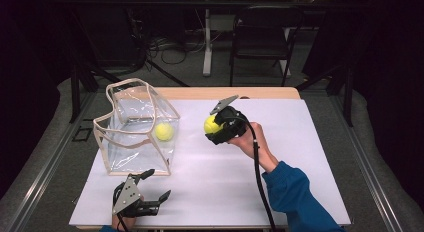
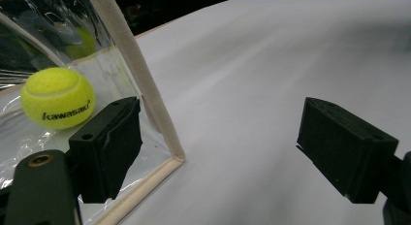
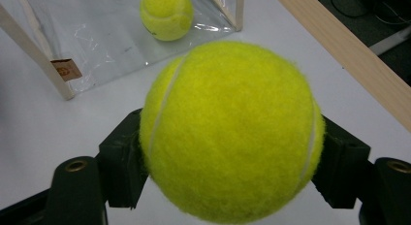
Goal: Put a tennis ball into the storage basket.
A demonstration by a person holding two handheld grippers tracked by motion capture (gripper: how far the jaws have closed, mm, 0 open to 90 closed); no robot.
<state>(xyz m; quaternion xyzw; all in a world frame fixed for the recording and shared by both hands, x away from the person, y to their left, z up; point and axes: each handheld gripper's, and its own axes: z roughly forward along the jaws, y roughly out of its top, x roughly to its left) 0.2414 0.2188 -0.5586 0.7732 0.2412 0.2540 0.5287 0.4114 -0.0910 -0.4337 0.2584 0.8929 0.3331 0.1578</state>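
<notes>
Our right gripper [image 1: 214, 126], clamped on a tennis ball [image 3: 230, 133], faces the clear bag [image 1: 131, 99] lying ahead; left gripper [image 1: 152, 184] waits open beside it.

We see a dark room: grey floor [image 1: 40, 157], a black chair [image 1: 261, 37], cables [image 1: 167, 47], a white-topped bench [image 1: 300, 142].

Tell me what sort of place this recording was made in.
Probably a lab or workshop set up for recording, not a home: a white-topped table in a dark-curtained bay, loose cables on the floor, and a folding chair by a second desk behind.
</notes>
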